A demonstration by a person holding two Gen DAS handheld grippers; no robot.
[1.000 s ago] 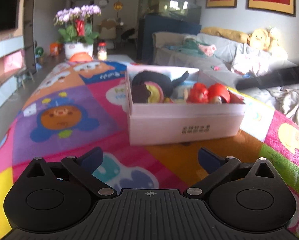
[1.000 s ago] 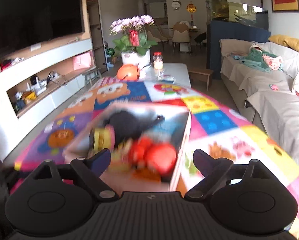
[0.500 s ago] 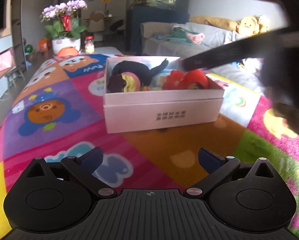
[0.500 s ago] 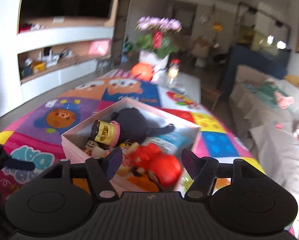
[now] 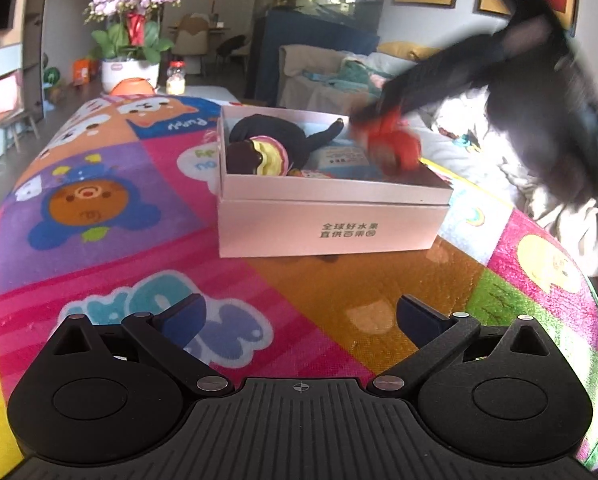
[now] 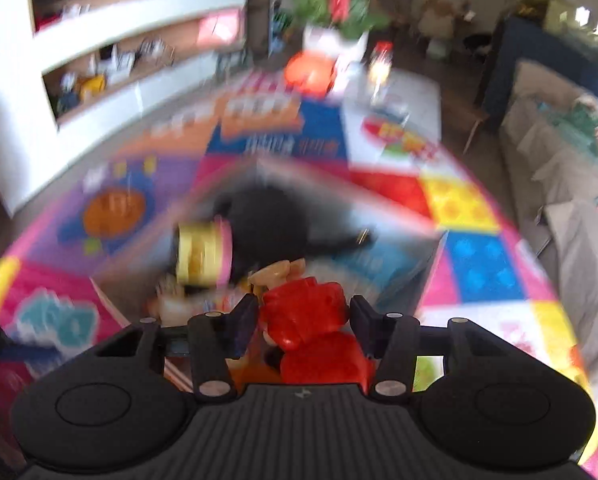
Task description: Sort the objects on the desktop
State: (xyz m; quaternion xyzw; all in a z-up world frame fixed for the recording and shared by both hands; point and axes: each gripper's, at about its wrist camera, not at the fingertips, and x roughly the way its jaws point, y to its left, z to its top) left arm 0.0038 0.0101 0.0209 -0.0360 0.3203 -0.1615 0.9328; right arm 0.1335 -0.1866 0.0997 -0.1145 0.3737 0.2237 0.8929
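Note:
An open pink box [image 5: 331,224] stands on the colourful play mat [image 5: 99,208]. It holds a black plush toy [image 5: 283,132] and a yellow-and-pink round piece [image 5: 267,156]. A red toy figure [image 6: 303,312] sits between the fingers of my right gripper [image 6: 303,320]. Its jaws are closing, and both pads touch the figure's sides. In the left wrist view the red figure [image 5: 395,144] appears blurred at the box's far right rim, under the right tool's dark body [image 5: 479,64]. My left gripper [image 5: 299,316] hovers open over the mat in front of the box, holding nothing.
A potted orchid [image 5: 129,72], a small jar [image 5: 175,80] and an orange object [image 5: 133,86] stand at the mat's far end. A sofa with cloths [image 5: 339,80] runs along the right. Shelves under a television [image 6: 119,52] line the left wall.
My right gripper swung in over the box and its jaws narrowed around the red figure, which now sits higher at the rim. The left gripper stayed open and barely moved.

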